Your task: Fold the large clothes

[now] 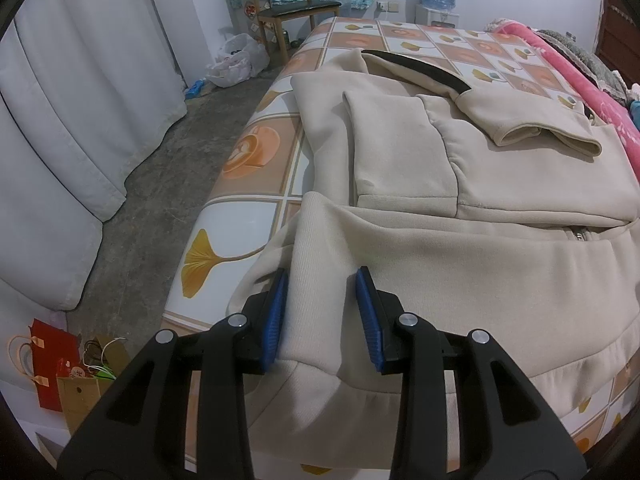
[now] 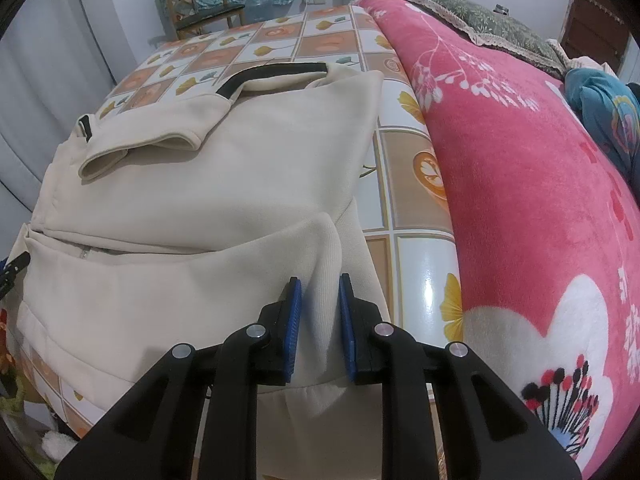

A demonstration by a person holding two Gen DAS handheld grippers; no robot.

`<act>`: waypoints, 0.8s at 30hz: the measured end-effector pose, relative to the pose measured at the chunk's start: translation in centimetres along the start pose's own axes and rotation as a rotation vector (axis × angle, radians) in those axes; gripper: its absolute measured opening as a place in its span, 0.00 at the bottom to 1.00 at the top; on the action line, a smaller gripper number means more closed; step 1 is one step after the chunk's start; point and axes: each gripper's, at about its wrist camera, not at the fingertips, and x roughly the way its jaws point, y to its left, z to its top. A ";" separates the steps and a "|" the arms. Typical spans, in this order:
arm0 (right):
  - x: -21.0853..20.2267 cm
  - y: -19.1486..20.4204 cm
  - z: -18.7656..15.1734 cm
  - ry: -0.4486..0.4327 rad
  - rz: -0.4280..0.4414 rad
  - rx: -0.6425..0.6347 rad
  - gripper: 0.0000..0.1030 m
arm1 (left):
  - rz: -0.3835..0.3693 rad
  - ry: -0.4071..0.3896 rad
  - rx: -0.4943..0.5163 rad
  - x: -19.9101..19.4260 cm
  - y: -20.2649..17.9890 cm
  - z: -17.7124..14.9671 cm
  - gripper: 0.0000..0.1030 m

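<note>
Both the left gripper (image 1: 322,314) and right gripper (image 2: 319,322) clamp the cream jacket's (image 1: 460,208) hem on the bed (image 1: 248,184).

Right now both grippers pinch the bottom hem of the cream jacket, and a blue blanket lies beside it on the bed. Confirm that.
Only the colour is wrong: the blanket beside the cream jacket is pink with white flowers, as the right wrist view shows. The left gripper and right gripper do pinch its hem.

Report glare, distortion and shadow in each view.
Left wrist: fisheye bends the curtain and bed edge, black vignette in corners, soft shadow beside the jacket. Right wrist: same bending, a glare streak on the glossy bed cover, sharp focus.
</note>
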 end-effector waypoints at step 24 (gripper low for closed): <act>0.1 -0.1 0.0 0.002 -0.006 -0.005 0.18 | 0.001 0.000 0.002 0.0 0.0 0.0 0.34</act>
